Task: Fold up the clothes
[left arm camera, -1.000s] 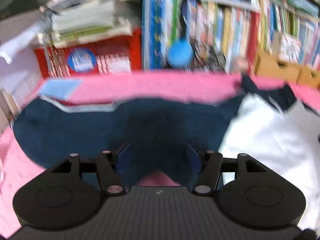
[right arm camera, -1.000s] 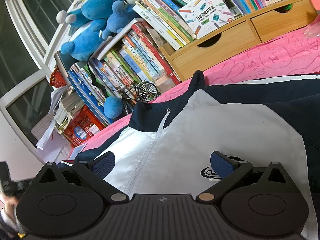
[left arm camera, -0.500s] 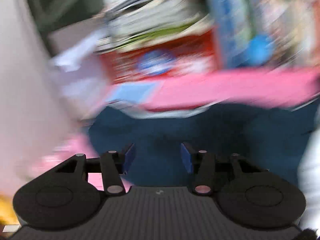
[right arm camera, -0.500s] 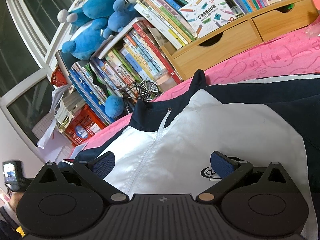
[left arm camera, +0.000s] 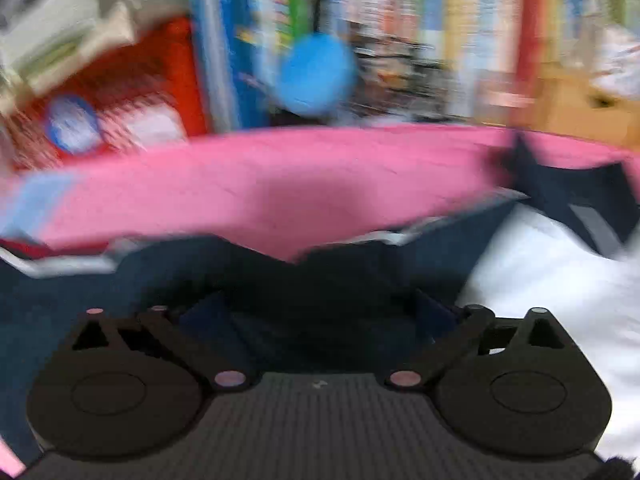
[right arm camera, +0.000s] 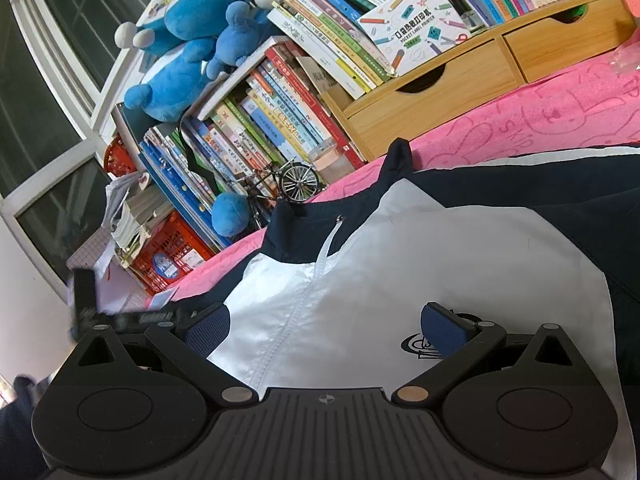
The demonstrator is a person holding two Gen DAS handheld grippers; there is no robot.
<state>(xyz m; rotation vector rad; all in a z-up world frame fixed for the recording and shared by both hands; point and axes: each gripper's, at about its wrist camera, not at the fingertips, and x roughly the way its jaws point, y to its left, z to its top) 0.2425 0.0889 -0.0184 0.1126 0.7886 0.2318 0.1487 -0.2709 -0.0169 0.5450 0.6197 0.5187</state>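
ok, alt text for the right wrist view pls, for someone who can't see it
The open right gripper hovers over a navy and white zip-up jacket spread flat on a pink blanket, nothing between its fingers. Behind stand leaning books, a wooden drawer unit, blue plush toys and a small model bicycle.

Dark window panes (right arm camera: 36,128) at left; crowded books (right arm camera: 280,120) beside wooden drawers (right arm camera: 460,84); pink cloth (right arm camera: 560,116) below.

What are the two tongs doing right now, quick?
Left tongs: opening wide, over the navy sleeve, gripping nothing.
Right tongs: open, empty, over the white jacket front.
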